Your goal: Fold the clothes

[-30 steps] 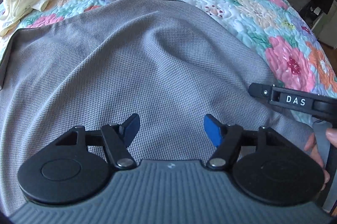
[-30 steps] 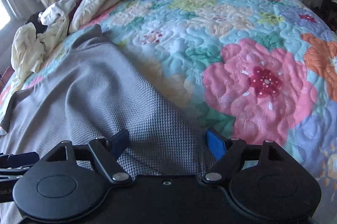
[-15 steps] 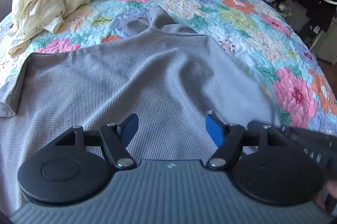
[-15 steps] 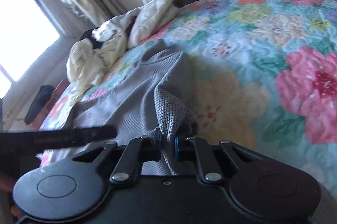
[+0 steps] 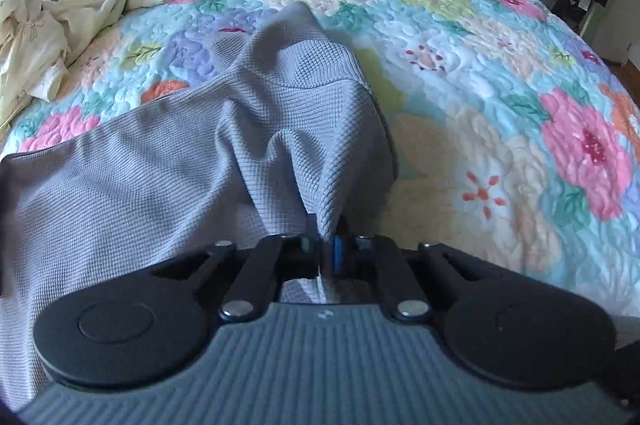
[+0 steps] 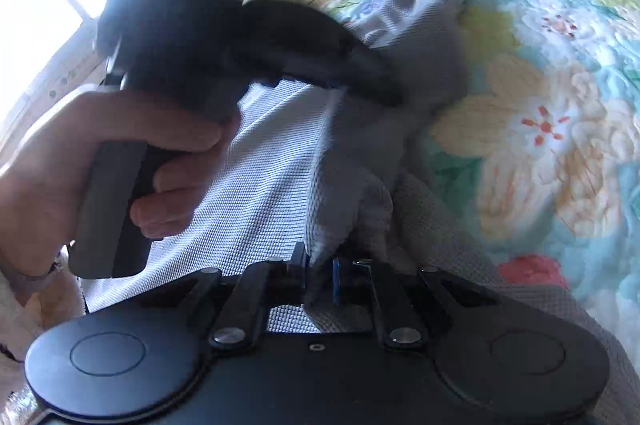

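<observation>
Both my left claw (image 5: 326, 249) and right claw (image 6: 320, 275) are clenched on the grey shirt's (image 5: 160, 177) edge. I judge I should carry them level together across the bed (image 5: 500, 65), keeping the fold line straight.

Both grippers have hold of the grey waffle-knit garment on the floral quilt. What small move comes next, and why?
Probably carry both pinched edges leftward over the flat part. The left gripper and right gripper are each shut on the grey waffle-knit garment, whose right side is lifted off the floral quilt while the rest lies spread to the left, so laying it over would likely finish this fold.
</observation>
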Available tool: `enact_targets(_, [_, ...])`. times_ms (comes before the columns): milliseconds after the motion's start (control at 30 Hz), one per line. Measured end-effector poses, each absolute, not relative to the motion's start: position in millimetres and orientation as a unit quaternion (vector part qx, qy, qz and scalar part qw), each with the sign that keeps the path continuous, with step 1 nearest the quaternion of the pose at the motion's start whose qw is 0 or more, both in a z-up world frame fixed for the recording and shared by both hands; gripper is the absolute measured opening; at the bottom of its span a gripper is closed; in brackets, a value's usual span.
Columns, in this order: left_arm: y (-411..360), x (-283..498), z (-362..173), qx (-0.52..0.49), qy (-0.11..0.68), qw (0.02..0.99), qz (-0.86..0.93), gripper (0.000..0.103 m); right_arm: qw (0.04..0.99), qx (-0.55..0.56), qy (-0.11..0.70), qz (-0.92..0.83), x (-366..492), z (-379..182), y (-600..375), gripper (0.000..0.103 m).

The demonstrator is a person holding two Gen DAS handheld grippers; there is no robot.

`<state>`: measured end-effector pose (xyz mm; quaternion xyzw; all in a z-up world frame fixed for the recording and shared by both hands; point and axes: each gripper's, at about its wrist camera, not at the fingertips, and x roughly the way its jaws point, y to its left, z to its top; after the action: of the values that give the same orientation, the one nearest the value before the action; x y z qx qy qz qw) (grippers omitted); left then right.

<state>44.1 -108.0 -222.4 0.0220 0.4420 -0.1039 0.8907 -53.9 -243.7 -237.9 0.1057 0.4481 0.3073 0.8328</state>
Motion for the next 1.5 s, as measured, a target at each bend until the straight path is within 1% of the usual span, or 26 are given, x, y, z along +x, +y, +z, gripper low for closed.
enact_targets(67, [-86,37,-222,-0.020,0.432,0.897,-0.095,0.006,0.834,0.134,0.449,0.291,-52,-237,-257,0.020])
enact_targets(100, [-74,31,-221,-0.039,0.426,0.900,-0.085,0.006,0.835,0.148,0.449,0.283,-50,-237,-263,0.028])
enact_targets(200, [-35,5,-220,-0.108,0.401,0.907,-0.075,0.007,0.835,0.190,0.449,0.258,-47,-235,-282,0.037])
enact_targets(267, [-21,-8,-228,-0.128,0.405,0.903,-0.068,0.007,0.833,0.217,0.448,0.240,-45,-234,-295,0.040])
enact_targets(333, [-17,-11,-239,-0.107,0.428,0.896,-0.045,0.007,0.831,0.224,0.448,0.240,-44,-234,-297,0.040])
enact_targets(400, [-17,-12,-244,-0.091,0.439,0.894,-0.029,0.007,0.830,0.218,0.449,0.249,-45,-235,-292,0.048])
enact_targets(433, [-17,-13,-244,-0.088,0.439,0.894,-0.028,0.007,0.831,0.216,0.449,0.246,-43,-237,-288,0.048])
enact_targets(533, [-24,-13,-232,-0.059,0.442,0.895,-0.019,0.008,0.834,0.203,0.448,0.250,-39,-242,-274,0.048])
enact_targets(600, [-33,-17,-217,-0.026,0.423,0.906,-0.024,0.008,0.839,0.165,0.443,0.269,-41,-239,-255,0.049])
enact_targets(633, [-40,-19,-208,-0.004,0.412,0.911,-0.033,0.010,0.842,0.145,0.439,0.279,-42,-237,-245,0.049])
enact_targets(667, [-46,-20,-199,0.016,0.402,0.914,-0.044,0.013,0.844,0.125,0.434,0.289,-44,-235,-237,0.049])
enact_targets(700, [-51,-18,-193,0.031,0.399,0.914,-0.061,0.028,0.846,0.111,0.429,0.297,-46,-234,-231,0.049])
enact_targets(733, [-57,-15,-189,0.043,0.398,0.913,-0.080,0.049,0.848,0.096,0.423,0.305,-48,-234,-225,0.049])
enact_targets(800, [-68,-7,-186,0.060,0.392,0.912,-0.102,0.067,0.849,0.079,0.415,0.317,-50,-234,-215,0.049])
enact_targets(833, [-75,1,-187,0.077,0.391,0.910,-0.112,0.071,0.848,0.076,0.413,0.322,-51,-234,-212,0.049])
enact_targets(900, [-88,20,-198,0.115,0.401,0.902,-0.112,0.073,0.846,0.079,0.412,0.329,-51,-234,-211,0.049])
enact_targets(967, [-96,39,-211,0.144,0.419,0.890,-0.105,0.073,0.840,0.092,0.414,0.339,-50,-236,-212,0.049])
enact_targets(1000, [-97,47,-217,0.148,0.423,0.888,-0.100,0.061,0.836,0.099,0.418,0.343,-49,-238,-213,0.049])
enact_targets(1033, [-94,53,-221,0.139,0.419,0.892,-0.095,0.028,0.831,0.105,0.423,0.345,-48,-240,-214,0.049])
enact_targets(1067, [-88,57,-222,0.120,0.421,0.894,-0.096,0.016,0.828,0.107,0.430,0.345,-46,-243,-214,0.049])
enact_targets(1133, [-65,62,-217,0.043,0.426,0.898,-0.098,0.012,0.823,0.105,0.439,0.343,-45,-246,-216,0.048])
enact_targets(1300, [16,43,-214,-0.139,0.399,0.903,-0.079,0.012,0.818,0.105,0.450,0.343,-46,-247,-216,0.048])
enact_targets(1400, [74,29,-242,-0.289,0.397,0.869,-0.068,0.012,0.810,0.100,0.459,0.351,-49,-248,-213,0.049])
enact_targets(1500, [111,14,-274,-0.374,0.407,0.832,-0.036,0.012,0.795,0.100,0.473,0.365,-51,-249,-212,0.049])
